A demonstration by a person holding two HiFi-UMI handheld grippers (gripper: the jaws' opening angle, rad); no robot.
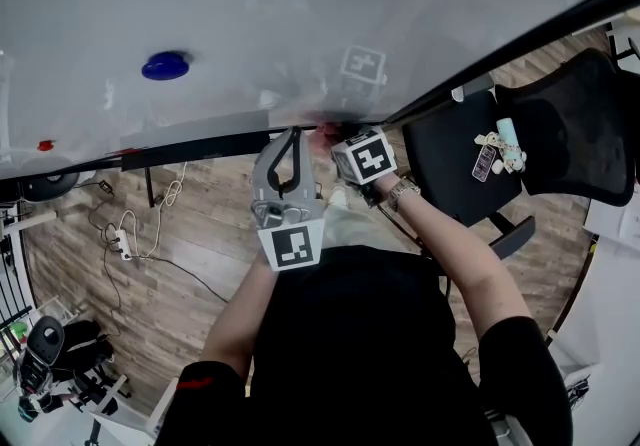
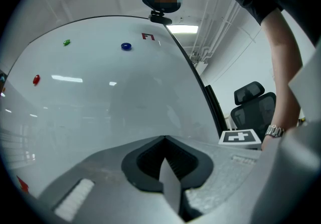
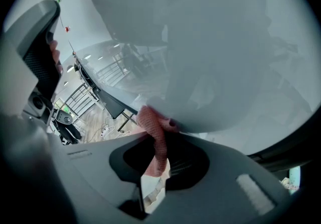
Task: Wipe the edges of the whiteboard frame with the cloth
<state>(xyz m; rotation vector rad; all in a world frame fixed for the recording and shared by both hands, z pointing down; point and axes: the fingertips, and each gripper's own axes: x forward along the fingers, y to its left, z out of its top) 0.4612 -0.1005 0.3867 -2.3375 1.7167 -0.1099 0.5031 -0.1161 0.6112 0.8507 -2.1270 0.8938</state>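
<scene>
Wood-floor office, whiteboard [image 1: 300, 14] up close. Cloth [image 3: 153, 127] clamped in right gripper [image 3: 159, 153], pressed on frame's [image 1: 200, 147] lower edge. Left gripper [image 2: 164, 140] closed, empty, also at frame. Probably best: steady pressure, slow slide along frame.

Cloth [image 3: 150, 120]: pink, knit-textured, bunched into a narrow fold.
Cloth position: clamped between the jaws of the right gripper [image 3: 163, 136], its top end touching the frame's lower edge.
Whiteboard frame [image 1: 200, 147]: thin dark strip; lower and side edges meet at a corner near the cloth.
</scene>
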